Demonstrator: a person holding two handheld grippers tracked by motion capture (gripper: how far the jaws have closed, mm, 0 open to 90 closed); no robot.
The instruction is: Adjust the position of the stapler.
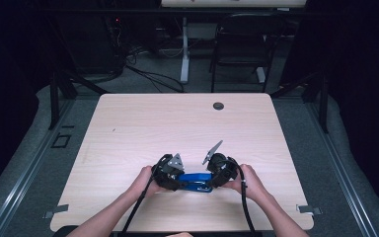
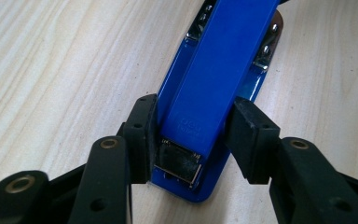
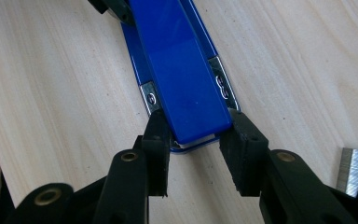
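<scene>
The long blue metal stapler lies flat on the pale wooden table, near my edge of it and between my two hands. Its top arm is down, so it looks closed. A small silver strip of staples lies on the wood just beside the stapler's back end. I think the job is to load those staples. If so, I am only at the start: both ends of the stapler are being taken hold of, but the top is not lifted and the staples are not picked up yet.

My left gripper sits at the front end, where the shiny metal mouth is. Its jaws stand partly open, one on each side of the blue top arm. The left pad touches the side of the stapler, and the right pad looks to touch it too, so I think the left gripper is clamped on the stapler.

My right gripper is at the back end. Its jaws are also partly open, around the back corners of the blue top. The pads rest against those corners, but I cannot tell how hard they squeeze
</scene>
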